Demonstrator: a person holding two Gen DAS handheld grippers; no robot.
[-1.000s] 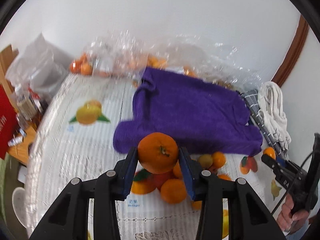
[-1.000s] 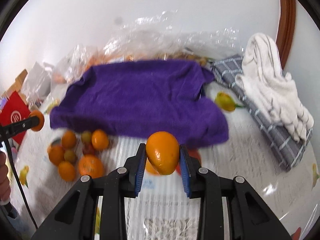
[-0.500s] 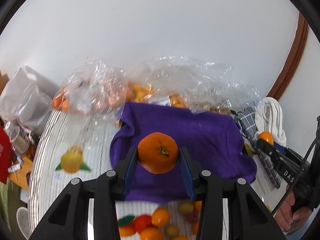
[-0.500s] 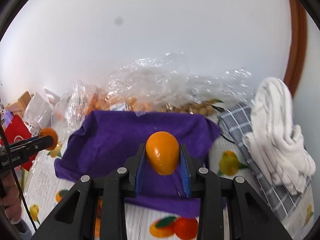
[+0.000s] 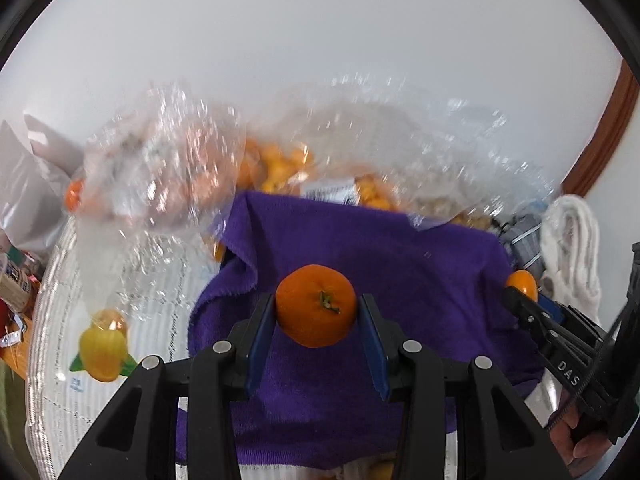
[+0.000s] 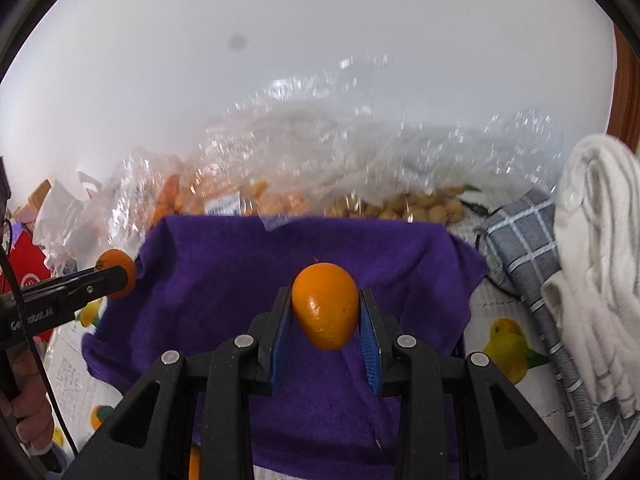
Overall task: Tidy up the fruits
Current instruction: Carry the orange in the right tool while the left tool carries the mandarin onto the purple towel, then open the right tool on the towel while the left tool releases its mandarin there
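My left gripper (image 5: pixel 316 312) is shut on a round orange with a green stem (image 5: pixel 316 305) and holds it above the purple towel (image 5: pixel 400 280). My right gripper (image 6: pixel 325 312) is shut on a smooth oval orange (image 6: pixel 325 305), also above the purple towel (image 6: pixel 224 280). The right gripper with its orange shows at the right of the left wrist view (image 5: pixel 522 285). The left gripper with its orange shows at the left of the right wrist view (image 6: pixel 116 274).
Clear plastic bags of orange fruit (image 5: pixel 280 168) and pale round fruit (image 6: pixel 416 208) lie behind the towel by the white wall. A grey checked cloth (image 6: pixel 520 240) and a white towel (image 6: pixel 592 248) lie to the right. The tablecloth (image 5: pixel 100 344) has printed fruit.
Both grippers have moved forward over the purple towel with their oranges still held. The loose fruit pile near the front has dropped out of view. The bags at the back look closer.
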